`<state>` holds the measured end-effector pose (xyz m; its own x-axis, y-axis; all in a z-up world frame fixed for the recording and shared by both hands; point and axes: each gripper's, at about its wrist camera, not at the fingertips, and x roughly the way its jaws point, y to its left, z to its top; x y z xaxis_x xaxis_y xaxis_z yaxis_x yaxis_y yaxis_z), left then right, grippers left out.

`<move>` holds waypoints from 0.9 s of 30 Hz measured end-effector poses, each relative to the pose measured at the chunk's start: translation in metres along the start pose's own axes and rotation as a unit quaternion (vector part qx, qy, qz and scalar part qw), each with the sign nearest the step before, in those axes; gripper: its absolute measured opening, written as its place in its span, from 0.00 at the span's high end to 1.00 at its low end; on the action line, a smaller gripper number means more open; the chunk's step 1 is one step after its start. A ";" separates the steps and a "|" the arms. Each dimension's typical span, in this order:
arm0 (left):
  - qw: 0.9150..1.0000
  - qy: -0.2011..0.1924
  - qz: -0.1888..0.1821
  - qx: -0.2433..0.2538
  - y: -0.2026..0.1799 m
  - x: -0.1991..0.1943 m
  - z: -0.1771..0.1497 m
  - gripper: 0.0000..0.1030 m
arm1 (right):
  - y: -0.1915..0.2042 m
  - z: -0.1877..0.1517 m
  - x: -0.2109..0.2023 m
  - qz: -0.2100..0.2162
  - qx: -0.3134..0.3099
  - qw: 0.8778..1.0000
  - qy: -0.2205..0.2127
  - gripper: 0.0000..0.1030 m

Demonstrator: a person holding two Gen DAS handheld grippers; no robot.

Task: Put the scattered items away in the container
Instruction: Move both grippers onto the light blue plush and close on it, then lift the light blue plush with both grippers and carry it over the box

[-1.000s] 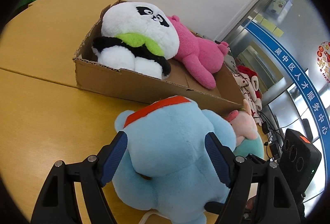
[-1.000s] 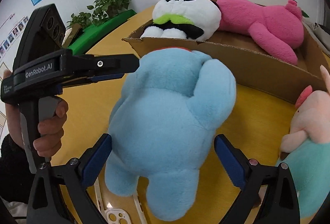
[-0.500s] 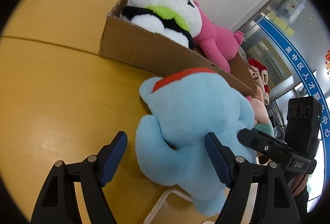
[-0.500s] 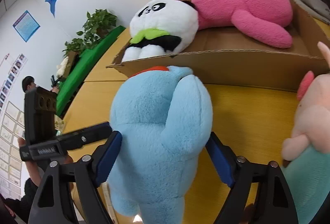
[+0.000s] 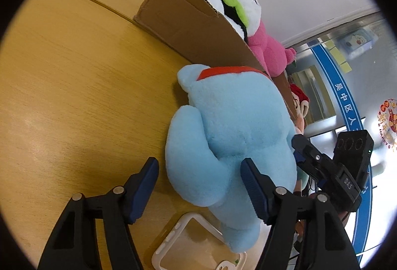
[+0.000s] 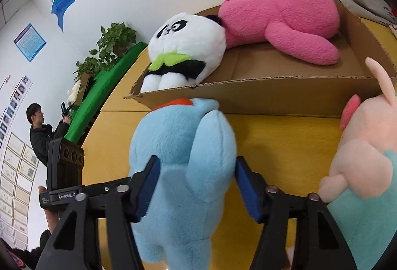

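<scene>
Both sets of jaws are closing around the blue plush (image 6: 181, 170) on the table (image 5: 74, 71), likely sharing its bulk, with the cardboard box (image 6: 273, 93) at twelve o'clock.

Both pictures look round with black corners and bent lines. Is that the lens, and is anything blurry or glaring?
Yes, a fisheye lens. In the left wrist view the table seam curves, a soft sheen lies on the wood, and the window side at right is washed out. In the right wrist view the cardboard box edge bows, and the blue plush toy nearest the lens looks slightly soft.
</scene>
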<state>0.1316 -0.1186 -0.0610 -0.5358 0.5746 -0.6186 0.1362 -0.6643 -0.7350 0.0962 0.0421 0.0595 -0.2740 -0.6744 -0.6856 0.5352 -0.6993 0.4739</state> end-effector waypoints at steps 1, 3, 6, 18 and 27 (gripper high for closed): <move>1.000 0.001 -0.001 -0.001 0.000 0.000 0.001 0.49 | -0.001 0.000 0.003 -0.003 -0.001 1.000 0.004 0.55; 1.000 0.000 0.017 0.005 -0.002 -0.001 0.001 0.63 | 0.000 -0.002 0.009 -0.008 -0.002 1.000 0.011 0.57; 1.000 -0.002 0.026 0.007 -0.003 -0.003 0.002 0.69 | 0.002 -0.005 0.009 -0.003 -0.004 1.000 0.010 0.62; 0.989 -0.060 0.049 0.126 -0.084 -0.039 0.017 0.79 | 0.017 0.005 -0.039 -0.014 -0.027 0.997 -0.070 0.74; 0.945 -0.152 0.016 0.290 -0.220 -0.076 0.076 0.79 | 0.043 0.075 -0.141 -0.046 -0.086 0.971 -0.218 0.74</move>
<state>0.0794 -0.0526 0.1692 -0.7656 0.4444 -0.4652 -0.2753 -0.8799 -0.3873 0.0976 0.0897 0.2184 -0.6201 -0.6729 -0.4033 0.6073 -0.7372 0.2962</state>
